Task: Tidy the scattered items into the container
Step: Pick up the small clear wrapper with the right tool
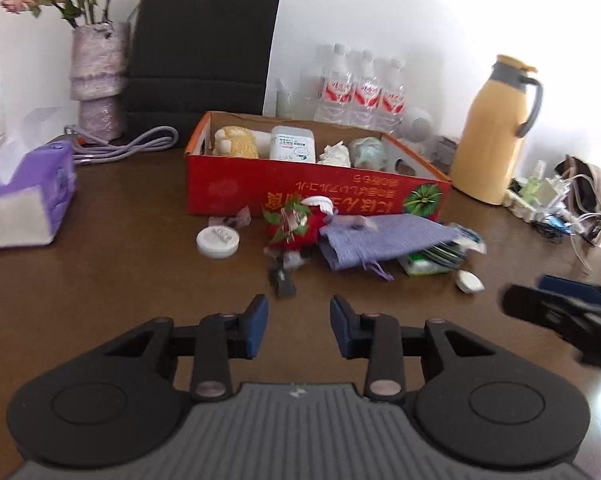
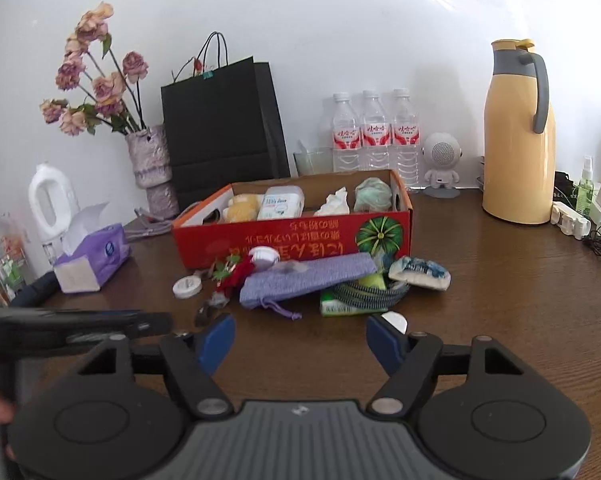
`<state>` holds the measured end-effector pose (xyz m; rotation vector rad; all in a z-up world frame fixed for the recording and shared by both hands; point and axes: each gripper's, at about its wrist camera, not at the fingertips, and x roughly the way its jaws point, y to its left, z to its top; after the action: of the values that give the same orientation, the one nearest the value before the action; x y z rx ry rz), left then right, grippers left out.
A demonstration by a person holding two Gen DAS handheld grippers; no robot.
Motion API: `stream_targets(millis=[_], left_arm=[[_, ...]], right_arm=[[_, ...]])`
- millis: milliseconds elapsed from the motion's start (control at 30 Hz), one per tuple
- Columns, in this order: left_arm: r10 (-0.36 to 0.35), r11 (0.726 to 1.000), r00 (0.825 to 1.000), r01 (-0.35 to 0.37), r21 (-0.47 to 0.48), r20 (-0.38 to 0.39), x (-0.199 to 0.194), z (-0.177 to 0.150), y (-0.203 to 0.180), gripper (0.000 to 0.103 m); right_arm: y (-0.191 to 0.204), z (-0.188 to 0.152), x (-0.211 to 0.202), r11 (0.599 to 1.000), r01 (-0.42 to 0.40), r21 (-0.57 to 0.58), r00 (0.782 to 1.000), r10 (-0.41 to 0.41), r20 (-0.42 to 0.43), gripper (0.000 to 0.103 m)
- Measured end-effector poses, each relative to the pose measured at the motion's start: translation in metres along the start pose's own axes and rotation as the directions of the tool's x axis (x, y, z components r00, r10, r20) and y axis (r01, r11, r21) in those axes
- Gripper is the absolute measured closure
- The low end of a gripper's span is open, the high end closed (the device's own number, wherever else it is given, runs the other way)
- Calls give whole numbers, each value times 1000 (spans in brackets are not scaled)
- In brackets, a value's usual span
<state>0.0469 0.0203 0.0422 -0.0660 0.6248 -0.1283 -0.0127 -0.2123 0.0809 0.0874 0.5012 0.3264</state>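
On the brown wooden table [image 1: 112, 280] stands an open red cardboard box [image 1: 300, 188] with printed writing on its front wall. Inside it lie, from left to right, a yellow and cream soft item [image 1: 236, 142], a white flat plastic pack with a label [image 1: 293, 143], a crumpled white tissue [image 1: 335, 154] and a pale green bundle [image 1: 367, 149].

The scattered items lie in front of the box, near its front wall. A round white lid [image 1: 218, 242] is on the left. Beside it is a red and green decoration [image 1: 290, 226], and a white cap [image 1: 318, 203] lies at its top, close to the box wall. A lilac fabric drawstring pouch [image 1: 384, 242] lies to the right of the decoration and touches it. The pouch rests partly over a green packet [image 2: 346, 306] and a dark striped cord [image 2: 370, 294]. A blue and white wrapped packet [image 2: 419, 273] lies at the right end of the pile. A small dark clip [image 1: 283, 280] lies on the table in front of the decoration, and a small white cup-shaped cap [image 1: 469, 281] lies apart on the right.

The left gripper [image 1: 299, 322] hovers over the table before the pile, with its blue-padded fingers apart and nothing between them. The right gripper [image 2: 300, 340] is also before the pile, its fingers spread wide and holding nothing.

Behind the box are a black paper bag [image 2: 220, 128], three clear water bottles [image 2: 374, 136], a yellow thermos jug [image 2: 518, 136] and a vase with dried roses [image 2: 150, 160]. A purple tissue box [image 1: 24, 196] stands on the left.
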Motion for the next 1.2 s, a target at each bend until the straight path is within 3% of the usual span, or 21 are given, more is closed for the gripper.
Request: stream_targets(millis=[133, 300, 333, 500, 667, 767, 867, 967, 1200], left_arm=[[60, 993, 997, -56, 102, -42, 49, 11, -15, 66], [35, 993, 997, -28, 111, -63, 55, 0, -7, 88], [27, 994, 998, -21, 111, -59, 51, -2, -3, 88], [54, 998, 999, -54, -22, -4, 30, -6, 37, 89], [109, 986, 991, -98, -132, 79, 20, 5, 65, 89], [127, 984, 990, -118, -135, 63, 20, 7, 70, 89], [130, 984, 988, -118, -135, 82, 17, 8, 72, 89], [115, 986, 990, -104, -129, 82, 16, 7, 72, 89], [145, 986, 988, -140, -93, 52, 22, 3, 63, 88]], right_arm=[[-2, -5, 3, 1000, 3, -24, 1000, -3, -15, 31], [-6, -8, 21, 1000, -1, -15, 998, 0, -63, 31], [-4, -6, 29, 1000, -11, -14, 997, 10, -76, 31], [28, 6, 72, 985, -157, -66, 982, 149, -115, 42], [60, 20, 121, 971, -221, -88, 967, 207, -147, 52], [81, 22, 152, 971, -164, -177, 974, 131, -185, 62], [91, 16, 168, 962, -106, -250, 979, 57, -197, 64], [90, 14, 177, 968, -95, -232, 976, 45, -212, 81], [91, 4, 150, 969, -114, -221, 969, 60, -238, 82]])
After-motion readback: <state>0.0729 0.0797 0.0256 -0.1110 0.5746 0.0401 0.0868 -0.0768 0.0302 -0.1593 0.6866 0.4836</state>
